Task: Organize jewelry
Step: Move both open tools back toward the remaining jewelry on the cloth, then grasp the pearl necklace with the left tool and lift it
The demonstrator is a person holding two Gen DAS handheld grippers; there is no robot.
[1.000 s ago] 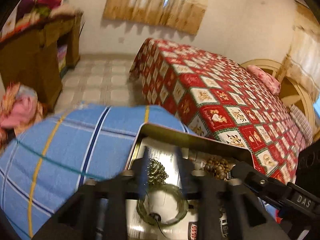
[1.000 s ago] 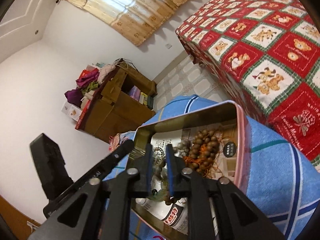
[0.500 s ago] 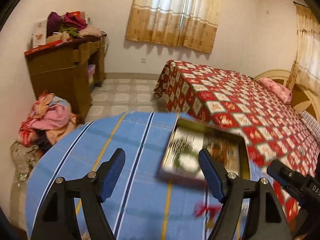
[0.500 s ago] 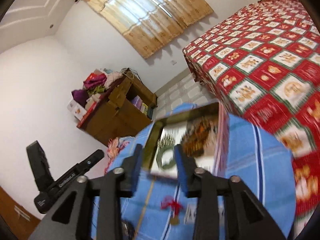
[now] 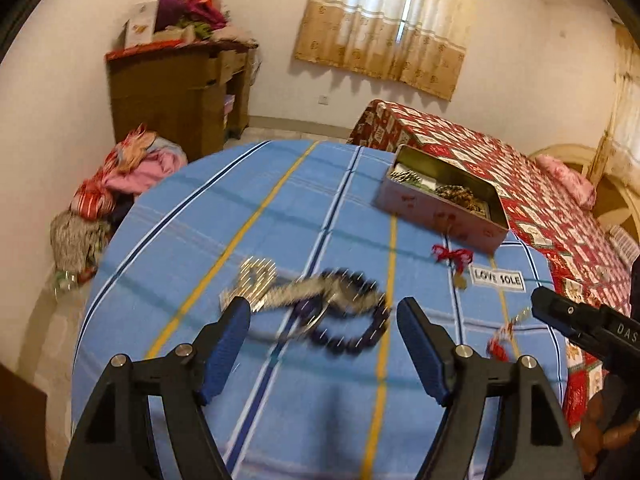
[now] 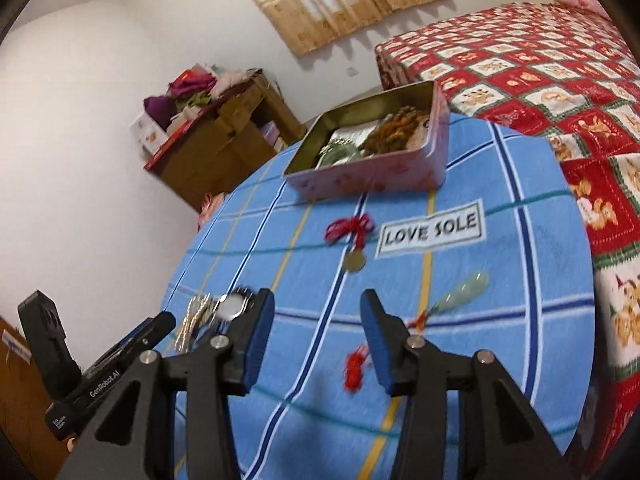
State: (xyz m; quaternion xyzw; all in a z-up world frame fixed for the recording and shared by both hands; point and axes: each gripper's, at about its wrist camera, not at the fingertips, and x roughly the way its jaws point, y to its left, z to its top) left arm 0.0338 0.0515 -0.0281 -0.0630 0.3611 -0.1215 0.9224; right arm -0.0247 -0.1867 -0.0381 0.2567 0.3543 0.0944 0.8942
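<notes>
Both tongs pulled back from tin (image 6: 372,176), left tongs (image 5: 324,336) & right tongs (image 6: 316,320) wide apart, nothing held

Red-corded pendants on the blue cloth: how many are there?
2. The gold coin pendant lies in front of the tin, beside the LOVE SOLE label. The pale green pendant lies right of the right tool. More may be hidden in the tin.

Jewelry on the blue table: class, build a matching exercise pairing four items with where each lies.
1 brown bead strand
2 gold coin charm
3 dark bead bracelet
4 green jade pendant

A ahead of the open left gripper
B inside the tin
C right of the open right gripper
D below the red bow

Pairs: 1-B, 2-D, 3-A, 4-C
</notes>
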